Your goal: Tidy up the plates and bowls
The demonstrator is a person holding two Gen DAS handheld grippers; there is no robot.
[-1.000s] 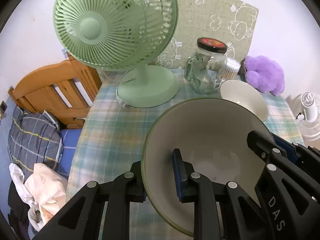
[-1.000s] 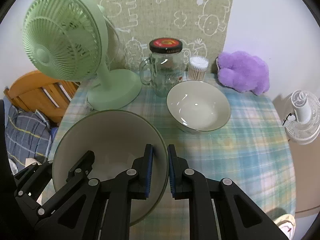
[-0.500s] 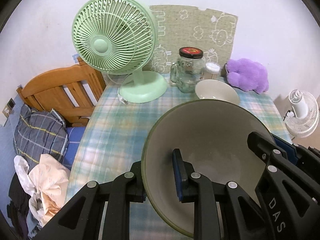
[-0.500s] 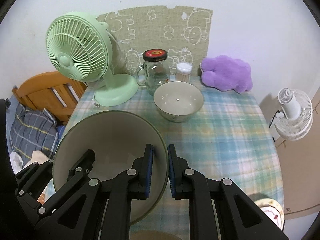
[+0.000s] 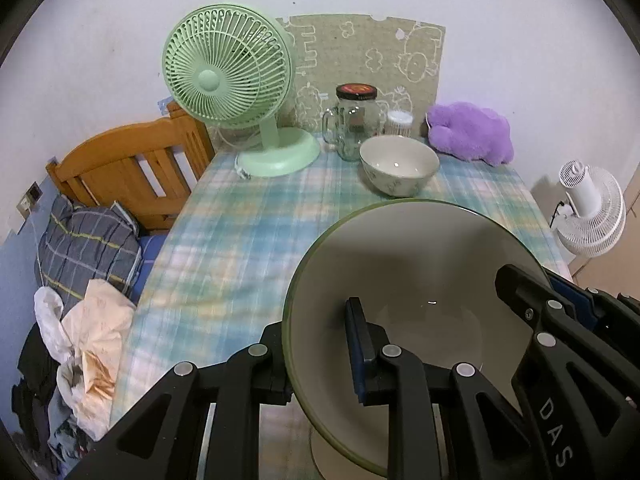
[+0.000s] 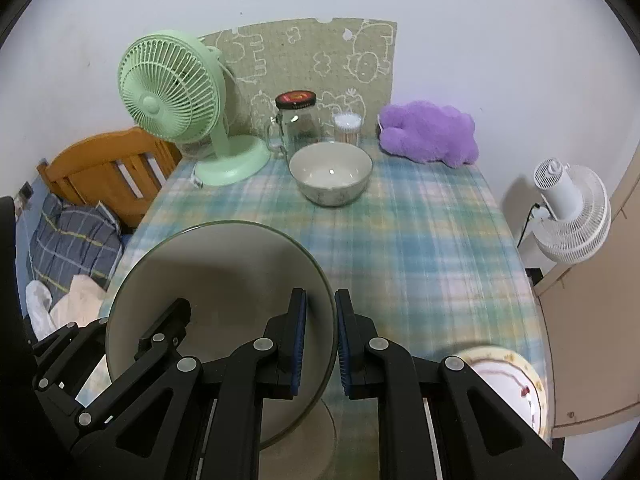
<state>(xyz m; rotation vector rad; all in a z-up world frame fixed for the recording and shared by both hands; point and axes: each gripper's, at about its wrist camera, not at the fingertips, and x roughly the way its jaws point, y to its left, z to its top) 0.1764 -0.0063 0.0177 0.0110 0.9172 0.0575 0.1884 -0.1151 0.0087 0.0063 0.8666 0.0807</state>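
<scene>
Both our left gripper (image 5: 320, 354) and right gripper (image 6: 320, 344), clamped on opposite rims of the large bowl (image 5: 416, 280), have drawn back from the small bowl (image 6: 331, 173) far ahead on the table (image 6: 420, 240), apparently toward stacking.
</scene>
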